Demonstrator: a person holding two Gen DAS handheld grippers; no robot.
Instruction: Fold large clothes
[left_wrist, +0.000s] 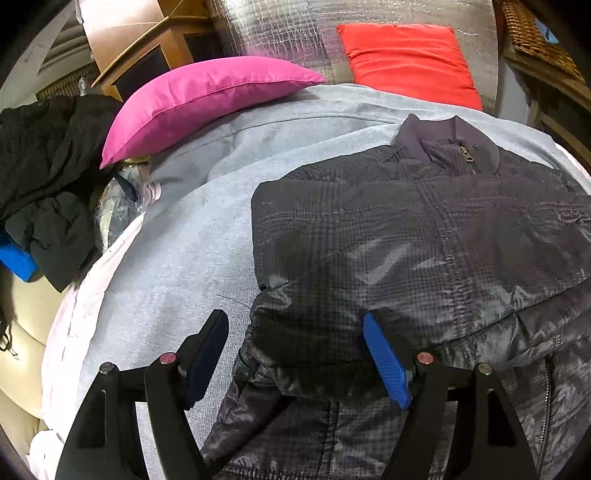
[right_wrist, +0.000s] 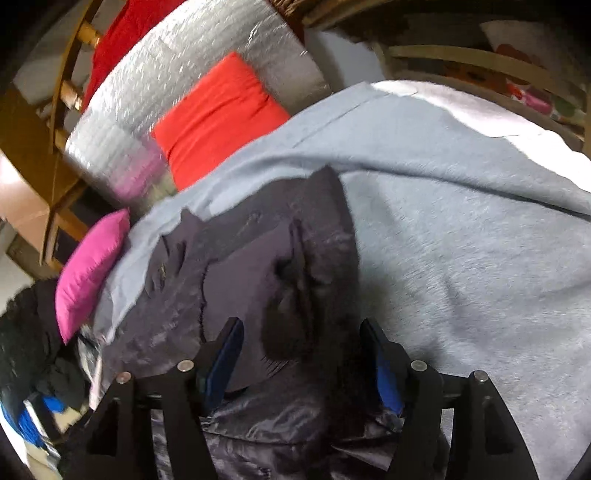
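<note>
A dark grey checked puffer jacket lies front up on a light grey blanket, its zipped collar at the far end. A sleeve is folded across its body. My left gripper is open, with the jacket's left lower edge between its blue pads. In the right wrist view, which is blurred by motion, the same jacket shows, and my right gripper is open over its right side with dark fabric between the fingers. I cannot tell if the pads touch the fabric.
A pink pillow and a red pillow lie at the head of the bed against a silver foil panel. A heap of black clothes lies at the left. Wooden furniture stands behind.
</note>
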